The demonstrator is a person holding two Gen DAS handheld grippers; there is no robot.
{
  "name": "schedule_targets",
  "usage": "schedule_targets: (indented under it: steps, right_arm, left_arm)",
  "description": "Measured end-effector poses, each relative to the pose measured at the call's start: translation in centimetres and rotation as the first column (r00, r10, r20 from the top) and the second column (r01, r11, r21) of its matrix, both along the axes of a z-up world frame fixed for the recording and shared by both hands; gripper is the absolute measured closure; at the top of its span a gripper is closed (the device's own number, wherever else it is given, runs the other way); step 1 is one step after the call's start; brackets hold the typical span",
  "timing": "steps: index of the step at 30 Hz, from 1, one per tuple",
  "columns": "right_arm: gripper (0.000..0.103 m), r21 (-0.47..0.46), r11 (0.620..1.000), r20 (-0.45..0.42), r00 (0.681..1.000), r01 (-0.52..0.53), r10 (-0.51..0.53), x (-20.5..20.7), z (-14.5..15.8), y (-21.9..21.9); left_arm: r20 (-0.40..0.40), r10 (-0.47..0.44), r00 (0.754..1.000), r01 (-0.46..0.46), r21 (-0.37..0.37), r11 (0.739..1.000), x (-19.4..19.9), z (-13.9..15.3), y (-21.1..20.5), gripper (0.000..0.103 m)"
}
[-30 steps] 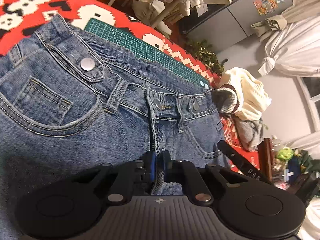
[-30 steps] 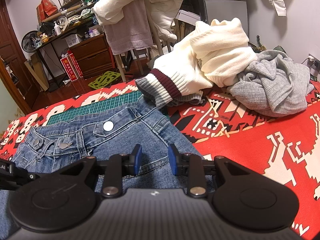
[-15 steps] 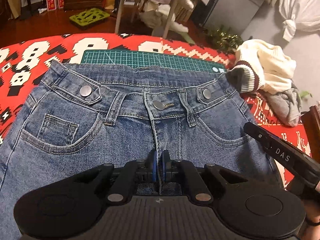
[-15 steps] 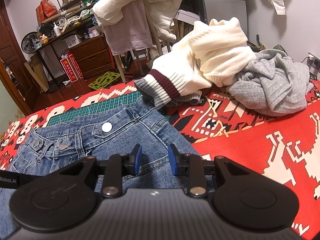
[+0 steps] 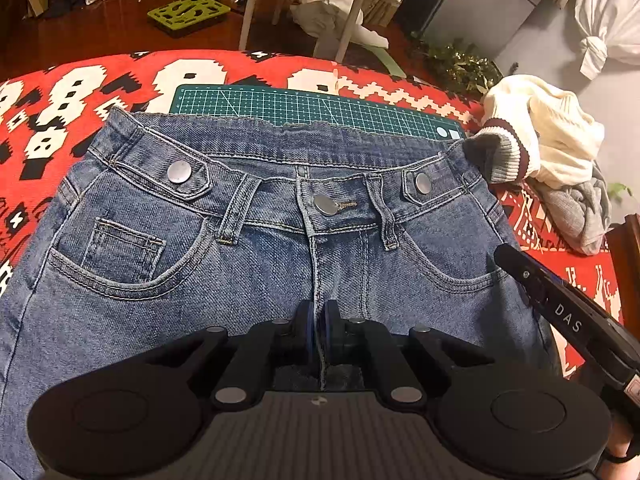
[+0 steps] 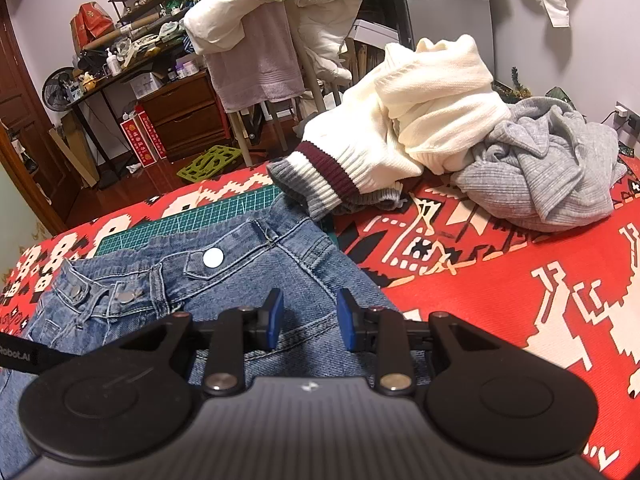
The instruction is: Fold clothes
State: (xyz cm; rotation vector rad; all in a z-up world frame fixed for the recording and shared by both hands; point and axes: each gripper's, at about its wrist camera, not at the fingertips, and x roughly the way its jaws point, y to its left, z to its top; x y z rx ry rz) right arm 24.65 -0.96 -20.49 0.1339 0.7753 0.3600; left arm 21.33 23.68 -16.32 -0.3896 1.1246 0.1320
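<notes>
Left wrist view: jeans [image 5: 256,272] lie flat, front up, waistband far, on the red patterned worktop [image 5: 80,80]. Left tool [image 5: 319,330] pinches denim at the fly seam; right tool [image 6: 310,320] hangs wide over the right hip. Step: setting grips. Next: right closes on cloth, then fold lengthwise.

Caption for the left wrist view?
Left gripper pinches the fly seam of blue jeans spread on a red patterned cloth.

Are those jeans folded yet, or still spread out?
Spread out: the jeans lie front up, waistband and both front pockets showing.
</notes>
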Motion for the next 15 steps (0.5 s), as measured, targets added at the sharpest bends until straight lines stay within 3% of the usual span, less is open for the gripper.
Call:
schedule_targets:
  steps: [6, 12, 15]
  right_arm:
    - [0.071, 0.002, 1.0, 0.0, 1.0, -0.001, 0.001, -0.1, 0.0, 0.0]
    - [0.071, -0.002, 1.0, 0.0, 1.0, -0.003, 0.003, -0.1, 0.0, 0.2]
    - [0.071, -0.004, 1.0, 0.003, 1.0, -0.004, 0.004, -0.2, 0.1, 0.2]
  left_arm:
    - [-0.016, 0.022, 1.0, -0.022, 0.001, 1.0, -0.3, 0.4, 0.8, 0.099]
    - [0.016, 0.047, 0.999, -0.043, -0.193, 0.98, -1.4, 0.3, 1.8, 0.099]
    - [0.017, 0.035, 0.999, -0.031, -0.208, 0.978, -1.2, 0.0, 1.0, 0.098]
